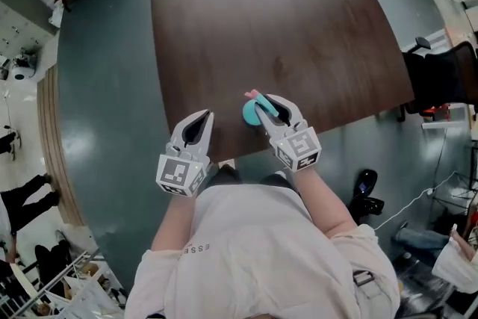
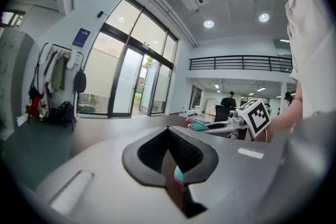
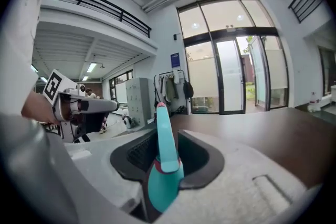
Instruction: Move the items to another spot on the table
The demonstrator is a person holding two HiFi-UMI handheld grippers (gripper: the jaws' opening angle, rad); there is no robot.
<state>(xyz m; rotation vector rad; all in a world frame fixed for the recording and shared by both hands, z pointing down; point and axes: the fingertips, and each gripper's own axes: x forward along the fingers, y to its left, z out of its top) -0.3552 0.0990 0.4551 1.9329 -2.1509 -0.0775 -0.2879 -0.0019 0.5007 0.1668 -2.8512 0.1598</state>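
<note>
A teal scoop-shaped item (image 1: 252, 113) with a pink tip stands upright between the jaws of my right gripper (image 1: 267, 107), just above the dark brown table (image 1: 284, 26) near its front edge. Up close, the item (image 3: 164, 165) fills the gap of the right gripper (image 3: 165, 136), whose pads press on it. My left gripper (image 1: 200, 119) hovers at the table's front left edge, jaws together. Its own view shows the left gripper (image 2: 169, 131) meeting at the tips, with a small teal and pink spot low in the gap; what that is I cannot tell.
The table's front edge runs just under both grippers, with grey floor beyond. A black office chair (image 1: 442, 78) stands at the table's right side. A black object (image 1: 366, 187) lies on the floor to the right of the person.
</note>
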